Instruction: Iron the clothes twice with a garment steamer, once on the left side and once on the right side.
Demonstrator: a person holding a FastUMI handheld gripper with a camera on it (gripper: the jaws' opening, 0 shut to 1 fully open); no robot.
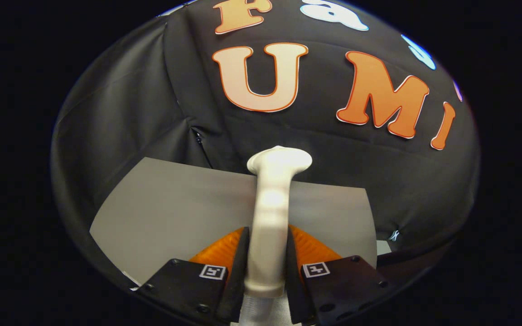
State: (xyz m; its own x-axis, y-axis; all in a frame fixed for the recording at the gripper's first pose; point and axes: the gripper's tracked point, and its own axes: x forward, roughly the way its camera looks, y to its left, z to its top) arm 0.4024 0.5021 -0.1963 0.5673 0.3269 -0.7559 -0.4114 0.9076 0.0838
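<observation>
The steamer (272, 213) was a smooth, cream-white plastic wand, glossy where the light caught its middle, with a round handle that widened at the far end into a flattened, flared head. It sat clamped in the gripper (268, 253), both fingers pressing its handle from either side, so the hold looked firm. Its long axis ran straight out along the fingers, head pointing away from them toward the black cloth wall (120, 122), rising above a grey sheet (175, 213) that lay flat beyond the fingers. The head tilted slightly to one side. I could read no brand or writing on the steamer; each finger mount carried a small square marker (212, 271).
</observation>
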